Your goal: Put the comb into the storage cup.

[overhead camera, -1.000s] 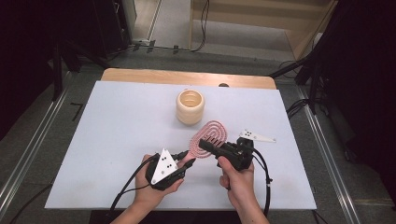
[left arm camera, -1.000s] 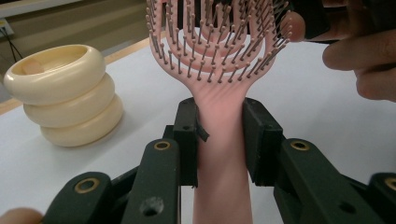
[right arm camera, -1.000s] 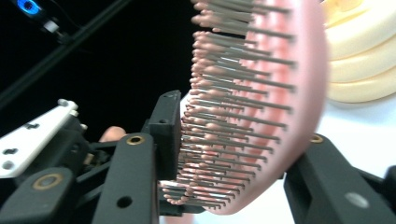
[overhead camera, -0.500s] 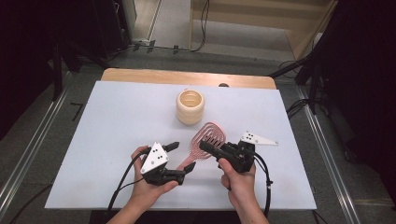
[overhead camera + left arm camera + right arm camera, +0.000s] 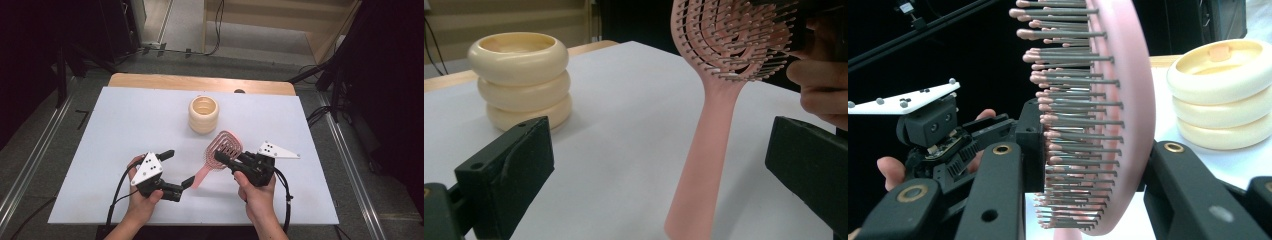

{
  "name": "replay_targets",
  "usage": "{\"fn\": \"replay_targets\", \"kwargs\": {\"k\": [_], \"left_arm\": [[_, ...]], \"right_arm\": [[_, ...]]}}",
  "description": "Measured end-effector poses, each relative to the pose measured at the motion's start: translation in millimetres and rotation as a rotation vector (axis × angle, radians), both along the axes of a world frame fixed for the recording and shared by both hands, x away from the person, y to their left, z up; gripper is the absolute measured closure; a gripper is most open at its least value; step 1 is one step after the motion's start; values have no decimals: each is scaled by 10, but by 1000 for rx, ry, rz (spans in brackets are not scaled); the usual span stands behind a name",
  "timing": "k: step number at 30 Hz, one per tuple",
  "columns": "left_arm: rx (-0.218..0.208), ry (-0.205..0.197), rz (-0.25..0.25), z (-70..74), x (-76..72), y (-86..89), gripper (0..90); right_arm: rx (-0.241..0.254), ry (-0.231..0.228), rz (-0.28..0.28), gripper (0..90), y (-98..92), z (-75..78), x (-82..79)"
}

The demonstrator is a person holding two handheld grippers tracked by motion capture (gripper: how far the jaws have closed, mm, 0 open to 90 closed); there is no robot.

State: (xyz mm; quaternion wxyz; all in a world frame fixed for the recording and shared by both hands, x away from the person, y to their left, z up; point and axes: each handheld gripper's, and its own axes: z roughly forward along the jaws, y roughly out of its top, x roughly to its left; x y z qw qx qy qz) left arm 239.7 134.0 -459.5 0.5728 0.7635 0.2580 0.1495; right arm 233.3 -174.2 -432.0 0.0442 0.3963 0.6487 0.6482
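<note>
We grip the pink hairbrush by its head in our right tongs, tilted above the tabletop's near middle. Our left tongs have just been opening and stand released around the handle, not touching it. Next, we judge, the brush goes into the cream holder toward the far edge.

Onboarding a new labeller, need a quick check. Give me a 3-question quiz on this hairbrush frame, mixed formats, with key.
1. True or false: the right gripper is shut on the head of the pink hairbrush.
2. Multiple choice: the left gripper is A) clamped on the brush handle, B) open, with its jaws having just been opening and the handle between them unpressed, C) inside the cream ringed cup.
3. Fill in: the cup stands ____ on the white table, apart from the brush.

Key: 1 true; 2 B; 3 upright.
</note>
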Motion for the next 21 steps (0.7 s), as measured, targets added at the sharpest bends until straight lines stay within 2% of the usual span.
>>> {"fn": "replay_targets", "kwargs": {"k": [8,21], "left_arm": [[0,-31,29,-46,-14,263,0],[6,-32,125,-112,-17,724,0]], "right_arm": [[-18,-20,-5,613,14,14,-10],[-53,-53,-33,613,-34,92,-16]]}}
